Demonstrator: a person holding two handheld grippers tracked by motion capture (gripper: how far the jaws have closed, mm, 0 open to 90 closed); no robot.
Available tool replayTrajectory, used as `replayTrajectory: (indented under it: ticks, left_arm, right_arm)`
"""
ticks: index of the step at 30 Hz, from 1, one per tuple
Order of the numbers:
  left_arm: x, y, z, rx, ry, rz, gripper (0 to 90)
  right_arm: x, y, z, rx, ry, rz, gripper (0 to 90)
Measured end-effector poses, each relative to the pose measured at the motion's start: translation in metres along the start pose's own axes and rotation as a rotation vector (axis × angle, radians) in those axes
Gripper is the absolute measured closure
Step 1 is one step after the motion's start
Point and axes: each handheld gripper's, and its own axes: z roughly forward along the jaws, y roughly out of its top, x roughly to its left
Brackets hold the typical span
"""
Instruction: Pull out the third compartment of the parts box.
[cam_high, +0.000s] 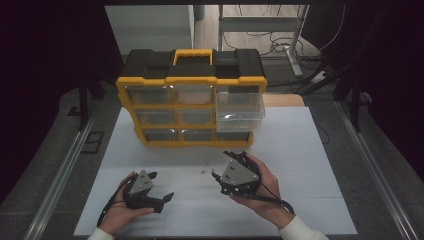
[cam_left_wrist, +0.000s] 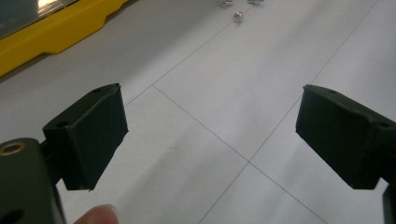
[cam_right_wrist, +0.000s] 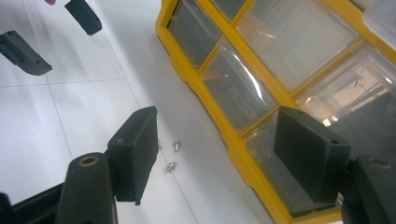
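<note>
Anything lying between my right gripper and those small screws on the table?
Nothing: in the high view, bare white table separates the right gripper from the screws; the right gripper view agrees.

A white table with thin grid lines is carrying a yellow-and-black drawer organizer, standing upright toward its far edge. A few small silver screws, possibly three, are lying loose on the table just before the organizer.

You see a white gridded table top with a wooden edge showing behind it – past that, on the floor, a metal desk frame, loose cables and a power strip
</note>
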Motion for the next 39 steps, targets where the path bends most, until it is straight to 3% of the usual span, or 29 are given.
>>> replayTrajectory:
  ticks: [5, 16, 24, 39]
  left_arm:
    - [0.000, 0.000, 0.000, -0.001, -0.001, -0.003, 9.4]
    - [0.000, 0.000, 0.000, -0.003, -0.002, -0.005, 9.4]
    - [0.000, 0.000, 0.000, -0.008, -0.001, -0.008, 9.4]
    - [0.002, -0.002, -0.005, -0.021, 0.006, -0.022, 9.4]
  right_arm:
    - [-0.006, -0.005, 0.002, 0.003, 0.025, 0.072, 31.5]
    - [-0.010, -0.010, 0.006, 0.007, 0.065, 0.131, 31.3]
    - [-0.018, -0.017, 0.012, 0.015, 0.097, 0.226, 31.2]
    - [-0.024, -0.021, 0.024, 0.038, 0.174, 0.351, 30.6]
